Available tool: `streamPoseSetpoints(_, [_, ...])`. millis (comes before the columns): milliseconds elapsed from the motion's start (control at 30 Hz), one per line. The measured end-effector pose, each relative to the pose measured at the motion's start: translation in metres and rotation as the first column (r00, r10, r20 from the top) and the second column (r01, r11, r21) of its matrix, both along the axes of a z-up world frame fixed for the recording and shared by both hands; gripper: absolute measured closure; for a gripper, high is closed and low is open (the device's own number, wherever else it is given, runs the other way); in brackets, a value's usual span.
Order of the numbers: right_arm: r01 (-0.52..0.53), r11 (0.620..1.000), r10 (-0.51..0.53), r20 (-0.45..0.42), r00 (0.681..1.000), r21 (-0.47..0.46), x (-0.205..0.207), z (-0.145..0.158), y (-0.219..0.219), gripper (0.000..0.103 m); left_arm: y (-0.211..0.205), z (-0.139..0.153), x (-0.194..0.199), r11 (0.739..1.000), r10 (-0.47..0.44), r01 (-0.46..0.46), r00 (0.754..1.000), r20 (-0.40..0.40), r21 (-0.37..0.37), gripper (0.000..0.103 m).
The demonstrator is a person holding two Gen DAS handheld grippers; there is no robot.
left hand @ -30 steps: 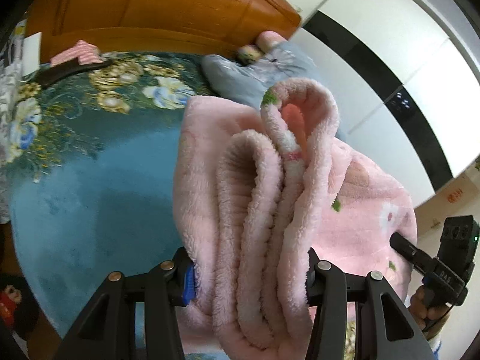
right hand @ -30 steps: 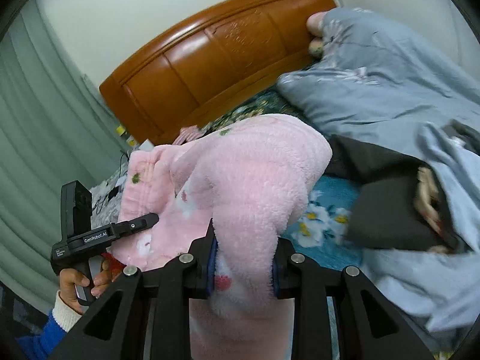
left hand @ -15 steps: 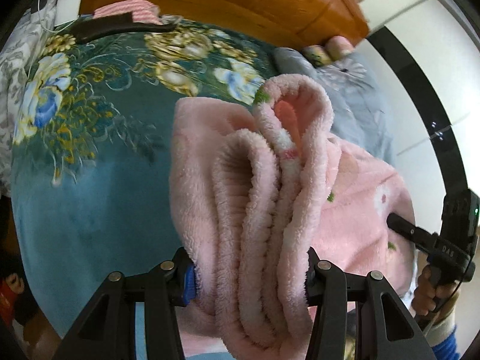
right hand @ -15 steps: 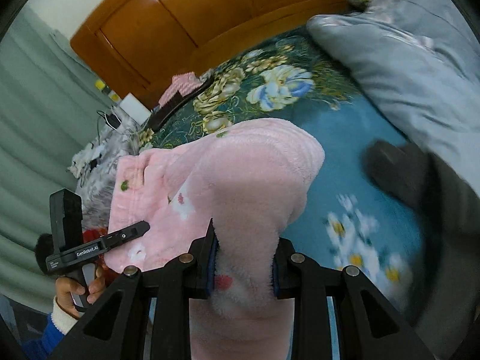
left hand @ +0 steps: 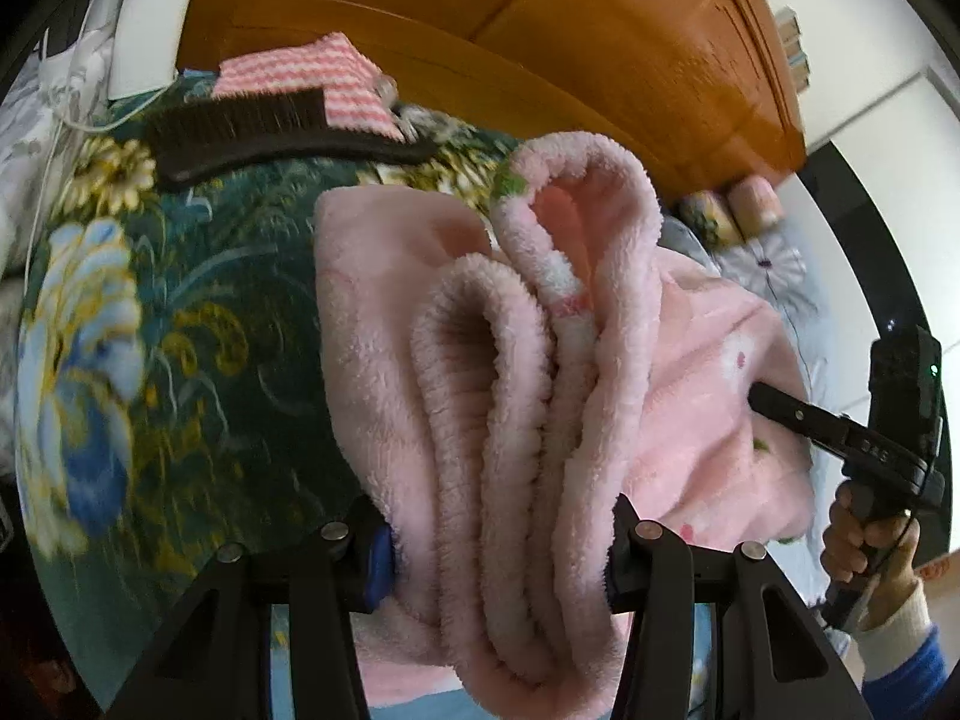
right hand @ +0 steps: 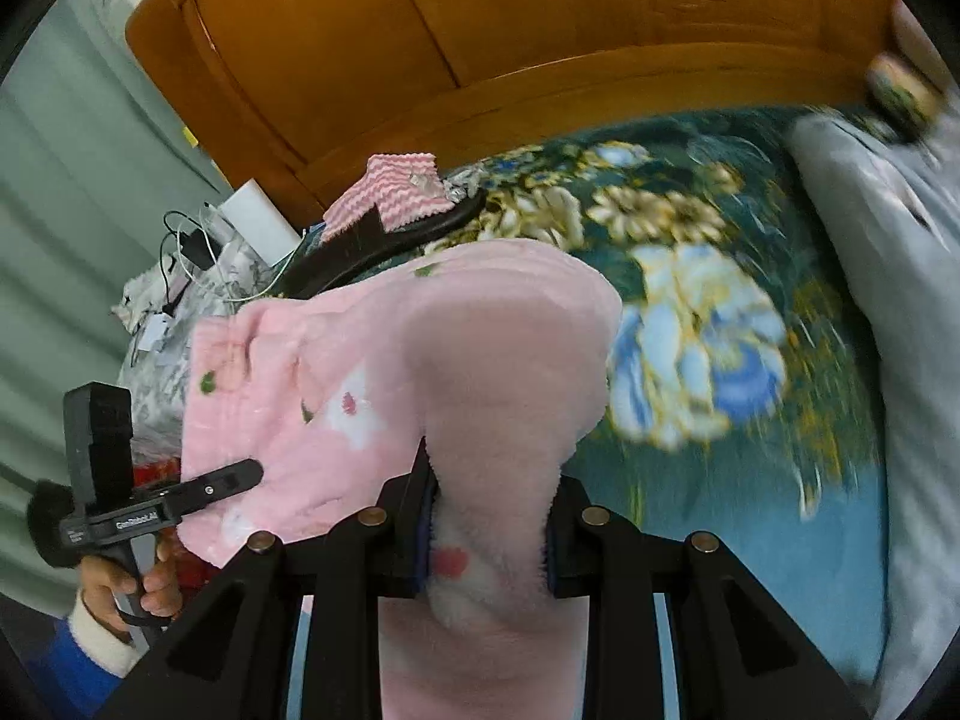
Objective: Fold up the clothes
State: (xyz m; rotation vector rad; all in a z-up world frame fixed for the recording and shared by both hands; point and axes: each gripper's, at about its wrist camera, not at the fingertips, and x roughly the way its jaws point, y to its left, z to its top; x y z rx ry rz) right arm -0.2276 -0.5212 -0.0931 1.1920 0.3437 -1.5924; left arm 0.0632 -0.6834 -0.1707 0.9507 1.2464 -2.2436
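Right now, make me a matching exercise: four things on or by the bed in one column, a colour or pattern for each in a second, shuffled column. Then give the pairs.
Things:
1. fleece garment
2. headboard
3. bedspread
4. small cloth near the headboard

Colours:
A. orange-brown wood
B. pink and white zigzag stripes
C. plain pink with small flower prints
D. dark teal with large blue and yellow flowers

Pairs: 1-C, 2-A, 3-D, 4-B

light: bright, even | blur: floral bedspread point(right hand: 708, 354) smeared | edges: fisheye-bent, dark corners
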Motion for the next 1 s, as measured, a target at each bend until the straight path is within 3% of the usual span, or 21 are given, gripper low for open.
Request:
streamPoseSetpoints(167, [0.014,1.000,-0.014,0.006,1.000,0.026,-0.018,-0.034,-0.036,0.073,-0.030,-0.028,-0.009,0.998,0.052,-0.053,0.998,0.019,0.017,0.051])
streamPoseSetpoints(267, [0.064,0.996,-0.063,-0.008,0.998,0.068,-0.022,-0.056,-0.041,0.066,-0.041,-0.052,-0.012,0.997,0.068,-0.072,0.994,0.088,0.042,0.049])
streamPoseSetpoints(333, [0.096,0.992,-0.094,-0.019,0.995,0.082,-0.024,-0.067,-0.038,0.061,-0.049,-0.067,-0.008,0.993,0.072,-0.083,0.989,0.127,0.088,0.044])
streamPoseSetpoints(433, [0.109,0.992,-0.106,-0.051,0.993,0.067,-0.023,-0.061,-0.027,0.061,-0.054,-0.066,0.009,0.987,0.085,-0.097,0.992,0.091,0.129,0.034])
streamPoseSetpoints(467, [0.104,0.992,-0.099,-0.075,0.992,0.068,-0.019,-0.058,-0.024,0.061,-0.054,-0.061,0.013,0.989,0.089,-0.099,0.992,0.089,0.114,0.033])
streamPoseSetpoints(567, [0.081,0.993,-0.068,-0.156,0.985,0.082,-0.004,-0.051,-0.018,0.061,-0.045,-0.026,0.013,0.994,0.090,-0.082,0.988,0.127,-0.070,0.033])
streamPoseSetpoints(633, [0.076,0.994,-0.062,-0.181,0.982,0.074,0.010,-0.050,-0.017,0.061,-0.032,-0.002,0.001,0.979,0.065,-0.038,0.989,0.135,-0.199,0.033])
streamPoseSetpoints(700, [0.070,0.997,-0.061,-0.181,0.982,0.046,0.025,-0.054,-0.018,0.061,-0.017,0.013,-0.018,0.964,-0.007,0.035,0.994,0.106,-0.264,0.033])
streamPoseSetpoints(833, [0.040,0.999,-0.035,-0.226,0.974,0.016,0.058,-0.068,-0.021,0.061,0.005,0.013,-0.051,0.931,-0.137,0.158,0.987,0.085,-0.329,0.032])
streamPoseSetpoints(967, [0.060,0.995,-0.042,-0.224,0.974,0.076,0.060,-0.098,-0.024,0.061,-0.011,-0.043,-0.060,0.946,-0.097,0.161,0.968,0.229,-0.281,0.035])
streamPoseSetpoints(1000, [0.080,0.993,-0.061,-0.209,0.976,0.084,0.057,-0.104,-0.023,0.061,-0.014,-0.050,-0.059,0.948,-0.092,0.156,0.969,0.230,-0.277,0.035])
